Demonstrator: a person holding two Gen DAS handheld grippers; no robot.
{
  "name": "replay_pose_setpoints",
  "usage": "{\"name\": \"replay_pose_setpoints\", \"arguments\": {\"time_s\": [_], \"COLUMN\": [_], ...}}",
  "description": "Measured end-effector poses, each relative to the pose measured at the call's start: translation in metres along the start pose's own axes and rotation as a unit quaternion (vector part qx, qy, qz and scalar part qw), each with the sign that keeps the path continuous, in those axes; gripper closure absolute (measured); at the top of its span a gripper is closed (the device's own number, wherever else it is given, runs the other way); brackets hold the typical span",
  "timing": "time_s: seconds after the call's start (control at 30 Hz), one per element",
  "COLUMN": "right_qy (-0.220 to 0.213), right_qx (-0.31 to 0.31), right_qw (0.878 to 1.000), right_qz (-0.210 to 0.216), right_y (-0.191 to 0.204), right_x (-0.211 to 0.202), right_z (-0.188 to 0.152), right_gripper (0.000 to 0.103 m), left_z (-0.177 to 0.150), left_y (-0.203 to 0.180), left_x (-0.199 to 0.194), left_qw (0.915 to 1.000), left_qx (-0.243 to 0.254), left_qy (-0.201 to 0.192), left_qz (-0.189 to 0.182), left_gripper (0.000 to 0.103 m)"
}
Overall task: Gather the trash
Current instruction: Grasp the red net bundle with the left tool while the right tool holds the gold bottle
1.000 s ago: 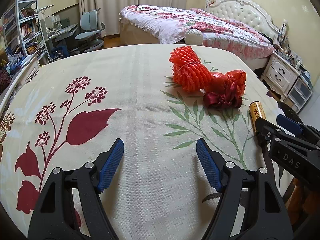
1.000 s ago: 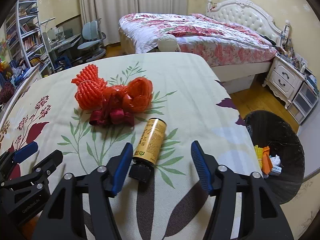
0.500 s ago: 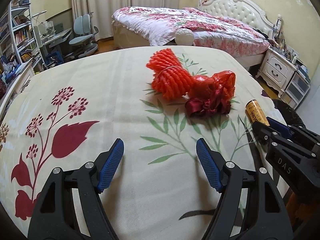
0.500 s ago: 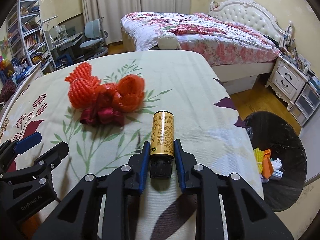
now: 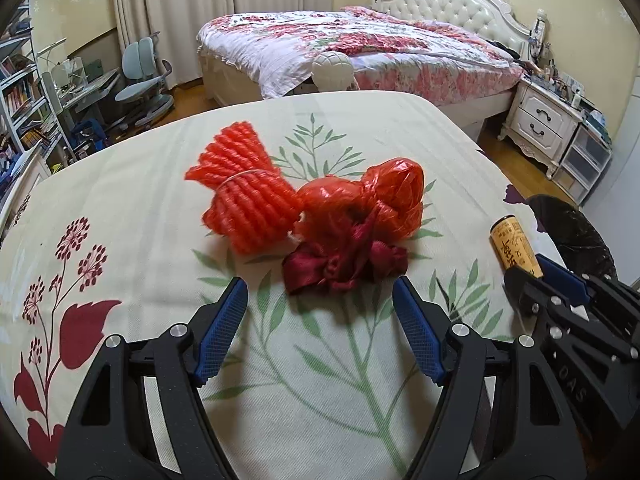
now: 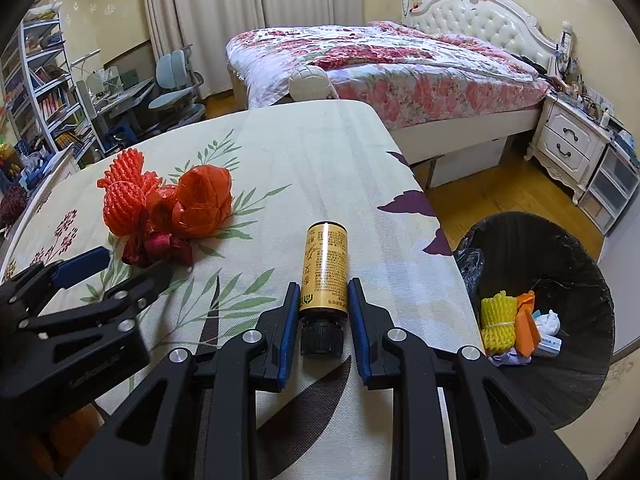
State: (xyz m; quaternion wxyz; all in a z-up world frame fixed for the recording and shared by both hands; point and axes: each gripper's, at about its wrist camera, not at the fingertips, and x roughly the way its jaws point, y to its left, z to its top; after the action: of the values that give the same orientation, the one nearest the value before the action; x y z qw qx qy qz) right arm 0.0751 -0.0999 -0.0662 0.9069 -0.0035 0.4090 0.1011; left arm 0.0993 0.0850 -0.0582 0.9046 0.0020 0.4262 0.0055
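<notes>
Pinching the gold bottle [image 6: 324,268] near the table's [image 6: 312,152] right edge, my right gripper [image 6: 323,312] lies low over the cloth, black cap toward me. My left gripper [image 5: 320,320] hovers spread wide before the red netting bundle [image 5: 312,216] mid-table.

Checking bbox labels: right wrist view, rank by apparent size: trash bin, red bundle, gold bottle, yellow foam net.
1. Trash bin, largest, though partly cut off by the table edge.
2. Red bundle.
3. Gold bottle, nearer the camera, so the gap to the bundle is unsure.
4. Yellow foam net, smallest.
</notes>
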Motion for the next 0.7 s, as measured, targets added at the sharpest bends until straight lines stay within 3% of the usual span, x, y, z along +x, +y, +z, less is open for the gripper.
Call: {"name": "replay_pose_setpoints", "arguments": {"time_s": [0.33,0.37,0.53,0.7], "right_qy": [-0.001,0.0,0.006,0.006], "right_qx": [0.001,0.001,0.007,0.004], "right_qw": [1.0,1.0,1.0,1.0], "right_qz": [0.012,0.013,0.017,0.017], "right_y": [-0.005,-0.005,-0.008,-0.008], "right_x": [-0.001,-0.001,0.0,-0.001], "right_z": [0.0,0.0,-0.002,-0.002], "right_gripper": [0.078,0.078,0.078,0.078], "left_z": [0.011,0.011,0.007,0.001], "left_y": [-0.004,-0.005,-0.007,-0.007], "left_x": [0.016,0.015,0.01,0.004], "left_qw": [0.9997,0.9997,0.9998,0.9995], "left_qx": [-0.011,-0.01,-0.003,-0.001], "left_qy": [0.02,0.018,0.008,0.004], "left_qz": [-0.009,-0.012,-0.018,-0.03], "left_gripper": [0.031,0.039,0.055,0.06]}}
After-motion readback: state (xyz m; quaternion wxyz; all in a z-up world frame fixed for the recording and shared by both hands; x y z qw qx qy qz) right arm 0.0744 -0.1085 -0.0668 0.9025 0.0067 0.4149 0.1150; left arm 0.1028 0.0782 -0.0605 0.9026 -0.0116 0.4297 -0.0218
